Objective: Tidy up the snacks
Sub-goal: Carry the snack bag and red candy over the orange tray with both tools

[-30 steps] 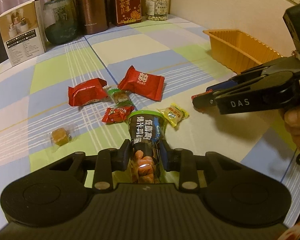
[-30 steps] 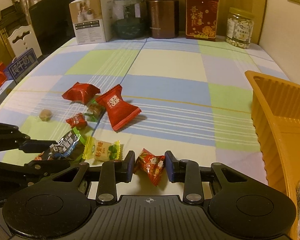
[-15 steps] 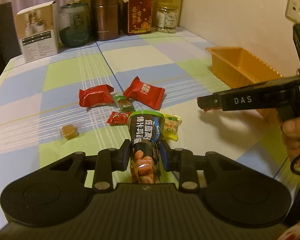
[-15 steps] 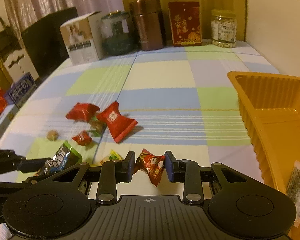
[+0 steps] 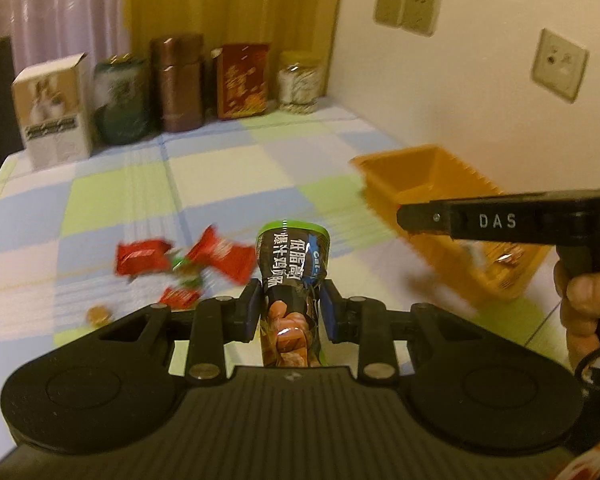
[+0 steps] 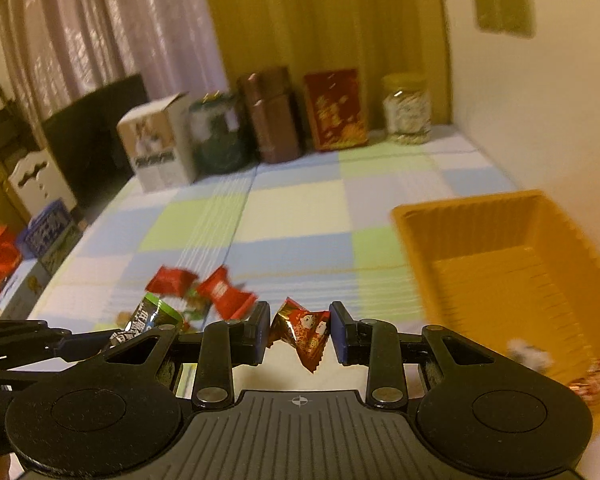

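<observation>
My left gripper [image 5: 291,304] is shut on a dark snack packet with a green top [image 5: 293,264], held above the checked tablecloth. My right gripper [image 6: 300,332] is shut on a small red wrapped candy [image 6: 302,330], also lifted off the table. An orange tray [image 6: 512,272] stands to the right, with a few wrapped sweets in its near end. In the left wrist view the right gripper [image 5: 412,220] reaches in from the right in front of the orange tray [image 5: 416,172]. Red snack packets [image 5: 180,258] and small candies lie loose on the cloth left of centre.
Along the back of the table stand a white box [image 5: 52,116], a green jar [image 5: 120,100], a brown canister [image 5: 178,84], a red box [image 5: 242,80] and a clear jar [image 5: 300,82]. A wall runs along the right side. A hand [image 5: 588,300] grips the right tool.
Both grippers have risen off the table with their snacks still held. The view now takes in more wall and curtain, and the orange tray sits nearer the right gripper.
</observation>
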`<state>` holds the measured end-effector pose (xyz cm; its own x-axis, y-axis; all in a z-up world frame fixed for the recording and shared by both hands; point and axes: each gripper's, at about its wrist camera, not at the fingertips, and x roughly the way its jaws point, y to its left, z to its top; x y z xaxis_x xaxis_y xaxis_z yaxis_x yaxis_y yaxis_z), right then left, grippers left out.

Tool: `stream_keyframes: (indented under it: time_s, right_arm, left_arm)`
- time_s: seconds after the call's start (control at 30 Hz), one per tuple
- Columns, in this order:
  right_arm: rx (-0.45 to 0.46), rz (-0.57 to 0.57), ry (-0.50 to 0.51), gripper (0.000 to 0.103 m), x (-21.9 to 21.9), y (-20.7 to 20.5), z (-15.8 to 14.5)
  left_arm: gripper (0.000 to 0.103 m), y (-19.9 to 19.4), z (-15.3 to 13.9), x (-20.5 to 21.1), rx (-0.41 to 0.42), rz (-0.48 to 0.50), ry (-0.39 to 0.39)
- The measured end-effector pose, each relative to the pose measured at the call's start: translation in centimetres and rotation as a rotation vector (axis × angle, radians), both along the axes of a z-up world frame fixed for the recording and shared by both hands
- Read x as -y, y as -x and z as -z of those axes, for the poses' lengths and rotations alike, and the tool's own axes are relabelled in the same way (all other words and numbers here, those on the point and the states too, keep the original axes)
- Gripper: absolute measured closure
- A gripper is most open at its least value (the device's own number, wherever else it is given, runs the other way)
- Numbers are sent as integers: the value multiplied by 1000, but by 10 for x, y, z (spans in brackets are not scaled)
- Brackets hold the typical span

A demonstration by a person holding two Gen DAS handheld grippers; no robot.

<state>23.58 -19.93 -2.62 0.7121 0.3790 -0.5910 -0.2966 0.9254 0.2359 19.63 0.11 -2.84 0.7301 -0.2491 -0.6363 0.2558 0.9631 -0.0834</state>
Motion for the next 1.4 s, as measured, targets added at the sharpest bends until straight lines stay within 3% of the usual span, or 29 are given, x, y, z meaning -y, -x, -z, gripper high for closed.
stream_keyframes:
  time_s: [0.33,0.63,0.9,1.4]
  right_arm:
    - [40,190,13,70,102,18,-35]
    - [40,303,28,70,163,32,-38]
    - [43,341,38,70,185,33,-33]
    - [-6,326,51,70,187,5,-7]
  left_arm:
    - [75,-5,-32,90,28,111,31]
    - [75,-17,-37,154,10,161,68]
    - [75,-30,-30,188,-14,184,65]
    - [75,-62,-1,200,-78,161,53]
